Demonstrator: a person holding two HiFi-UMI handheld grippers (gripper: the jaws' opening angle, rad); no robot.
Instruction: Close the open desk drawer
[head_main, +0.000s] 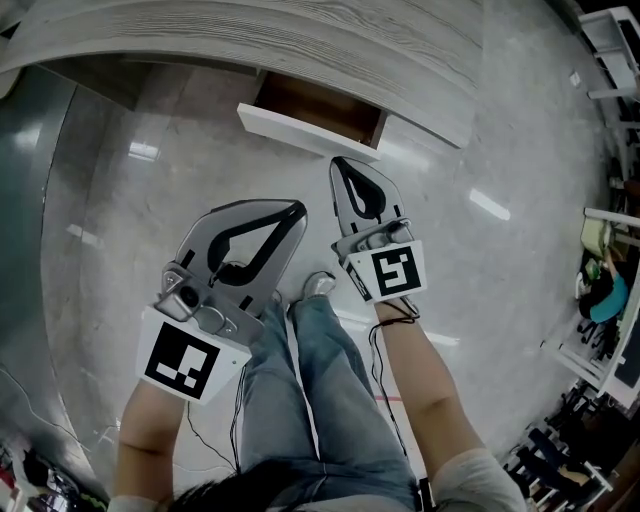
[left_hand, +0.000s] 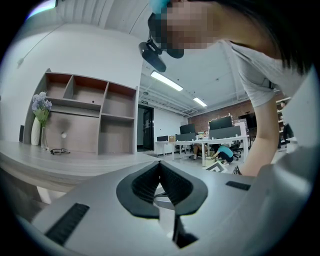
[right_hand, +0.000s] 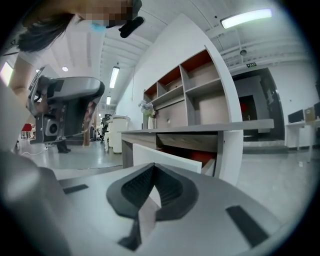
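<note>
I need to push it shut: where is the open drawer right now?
In the head view the open drawer juts from under the desk at top centre, just ahead of the right gripper.

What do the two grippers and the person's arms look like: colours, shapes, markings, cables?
The left gripper and right gripper are light grey shells with black ribbed pads around a teardrop opening. Each carries a white cube with black square markers. Thin black cables trail from both. The person wears short pale sleeves and blue jeans.

Left tool jaws together, empty; desk beyond.
</note>
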